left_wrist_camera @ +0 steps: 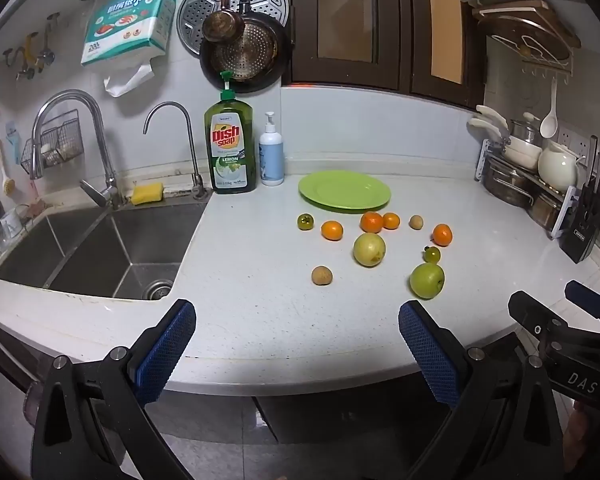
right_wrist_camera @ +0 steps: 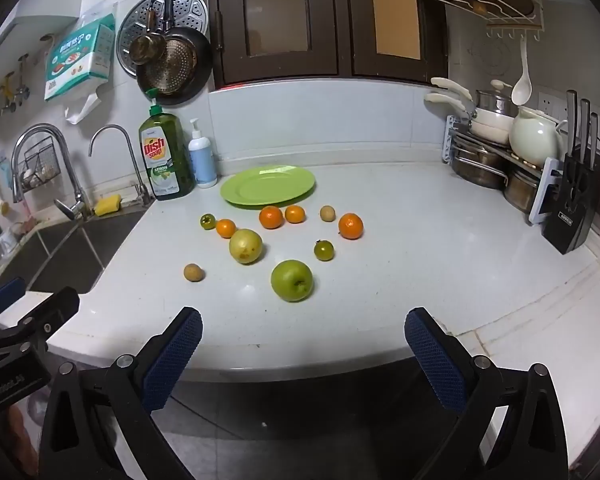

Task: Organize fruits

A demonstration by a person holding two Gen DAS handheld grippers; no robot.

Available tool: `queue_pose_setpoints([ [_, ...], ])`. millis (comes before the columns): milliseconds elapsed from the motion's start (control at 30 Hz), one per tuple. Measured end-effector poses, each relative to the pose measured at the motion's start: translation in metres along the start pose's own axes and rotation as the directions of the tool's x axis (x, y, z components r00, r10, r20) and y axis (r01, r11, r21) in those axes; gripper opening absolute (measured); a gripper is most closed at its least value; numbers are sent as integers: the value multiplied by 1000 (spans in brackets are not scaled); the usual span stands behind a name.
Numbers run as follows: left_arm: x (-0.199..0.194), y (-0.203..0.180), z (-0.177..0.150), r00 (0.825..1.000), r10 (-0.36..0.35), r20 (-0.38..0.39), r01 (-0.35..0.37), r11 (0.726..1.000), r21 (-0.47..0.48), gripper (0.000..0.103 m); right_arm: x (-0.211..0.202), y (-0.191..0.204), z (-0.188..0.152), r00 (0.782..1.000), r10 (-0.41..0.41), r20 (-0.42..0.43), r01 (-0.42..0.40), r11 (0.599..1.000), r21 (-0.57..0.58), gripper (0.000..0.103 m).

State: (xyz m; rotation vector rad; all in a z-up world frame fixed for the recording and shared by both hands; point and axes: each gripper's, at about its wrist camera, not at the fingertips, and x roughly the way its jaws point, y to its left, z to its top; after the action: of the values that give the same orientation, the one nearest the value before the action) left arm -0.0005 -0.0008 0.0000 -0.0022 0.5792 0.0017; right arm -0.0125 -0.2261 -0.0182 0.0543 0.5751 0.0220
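Hovering just off the front edge of the countertop (left_wrist_camera: 260, 320), both grippers have their blue-padded fingers spread wide with nothing between them. The left gripper (left_wrist_camera: 297, 326) shows up in the right wrist view too, at the lower left, and the right gripper (right_wrist_camera: 303, 332) pokes into the left wrist view at the lower right.

So the fruit is all loose on the counter, scattered in front of a green plate (right_wrist_camera: 268, 185) that sits bare toward the back edge, just beside the dish soap bottle (right_wrist_camera: 165, 156) and a white pump bottle (right_wrist_camera: 202, 160).

What I count, 10 pieces:
- 4 mandarins: 2 nearly touching right in front of the plate (right_wrist_camera: 271, 217) (right_wrist_camera: 295, 213), 1 further left (right_wrist_camera: 225, 228), 1 off to the right (right_wrist_camera: 351, 226)
- 2 small dark green tomatoes, 1 at the left end of the bunch (right_wrist_camera: 208, 221) next to that left mandarin, 1 nearer the middle (right_wrist_camera: 324, 250)
- 2 little tan round fruits, maybe longans: 1 near the plate's right side (right_wrist_camera: 327, 213), 1 alone toward the sink (right_wrist_camera: 193, 272)
- a yellow-green pear-ish fruit (right_wrist_camera: 245, 246) in the middle
- a green apple (right_wrist_camera: 291, 280), closest to the front edge and nearest the right gripper

The steel sink (left_wrist_camera: 100, 248) is set into the counter's left end, with a yellow sponge (left_wrist_camera: 147, 194) behind it. A pot rack (right_wrist_camera: 496, 160) and a knife block (right_wrist_camera: 572, 208) fill the back right corner.
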Motion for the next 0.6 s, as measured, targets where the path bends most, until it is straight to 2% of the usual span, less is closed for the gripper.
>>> queue_pose_setpoints([
  [267, 5, -2, -9, 1000, -15, -20, 15, 1000, 0, 103, -3, 2, 3, 1000, -11, 1, 11, 1000, -13, 103],
  [300, 9, 2, -2, 999, -22, -30, 22, 1000, -11, 103, -4, 2, 2, 1000, -10, 6, 11, 1000, -19, 103],
  [600, 10, 6, -2, 1000, -10, -21, 10, 1000, -12, 103, -3, 4, 1, 1000, -13, 14, 13, 1000, -23, 103],
])
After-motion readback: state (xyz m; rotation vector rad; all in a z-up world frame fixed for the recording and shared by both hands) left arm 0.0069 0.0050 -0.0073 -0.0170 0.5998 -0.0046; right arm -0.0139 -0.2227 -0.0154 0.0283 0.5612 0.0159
